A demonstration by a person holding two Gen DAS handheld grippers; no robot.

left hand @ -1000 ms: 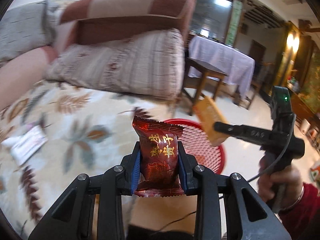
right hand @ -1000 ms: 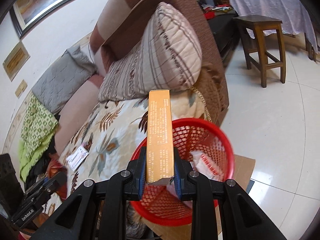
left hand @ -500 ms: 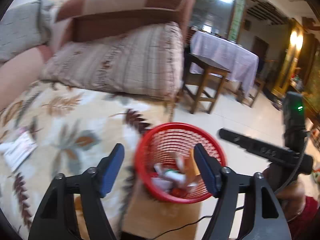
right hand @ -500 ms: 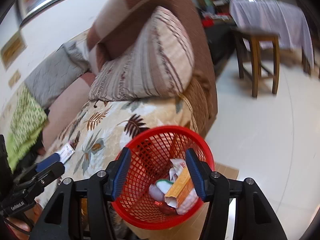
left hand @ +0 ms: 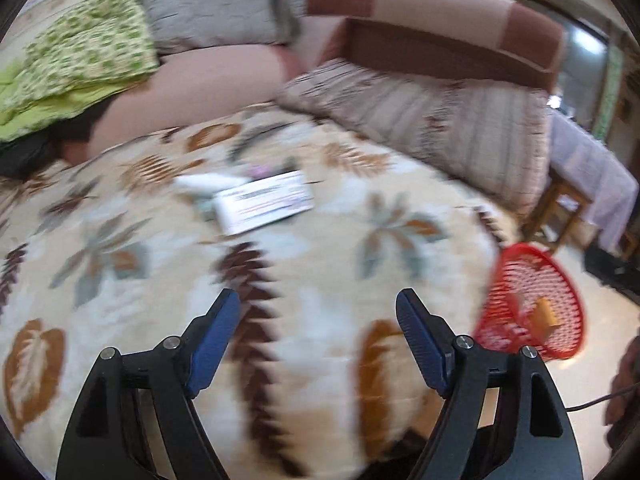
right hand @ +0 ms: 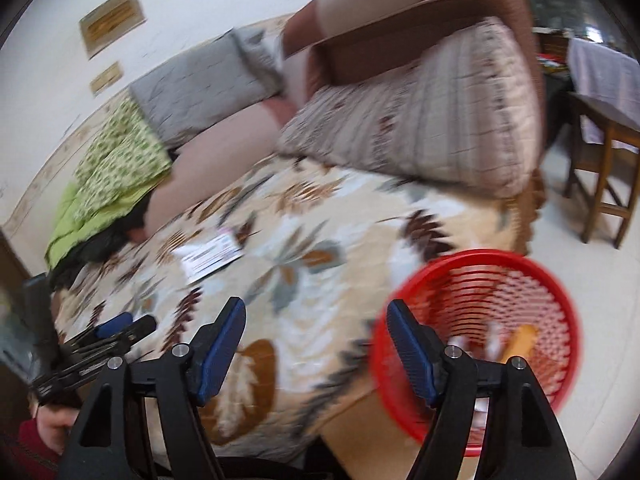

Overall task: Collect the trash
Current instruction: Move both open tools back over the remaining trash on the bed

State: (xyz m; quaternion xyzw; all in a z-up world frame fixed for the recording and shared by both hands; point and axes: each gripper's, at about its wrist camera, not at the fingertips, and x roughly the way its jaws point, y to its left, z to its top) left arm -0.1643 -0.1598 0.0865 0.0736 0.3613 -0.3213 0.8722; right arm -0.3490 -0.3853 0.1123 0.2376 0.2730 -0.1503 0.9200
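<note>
A red mesh basket (right hand: 520,276) stands on the floor beside the sofa, at the right edge (left hand: 538,264) in the left wrist view. An orange box (right hand: 520,342) and pale wrappers lie inside it. A white printed packet (left hand: 264,202) rests on the leaf-patterned blanket, the packet (right hand: 210,258) also showing at mid left in the right wrist view. Something small and white (left hand: 208,181) lies just behind it. My left gripper (left hand: 318,334) hovers open and empty over the blanket. My right gripper (right hand: 316,340) is open and empty too, left of the basket. Both views are blurred.
A striped cushion (right hand: 432,120) leans on the brown sofa arm. A grey cushion (left hand: 212,4) and green cloth (left hand: 80,52) lie at the back. A wooden stool (right hand: 604,168) and a cloth-covered table (left hand: 588,168) stand on the tiled floor to the right.
Both grippers opened and dropped their loads, the red candy wrapper and the orange box, into the basket. Both have since swung left toward the blanket and the white packet.
</note>
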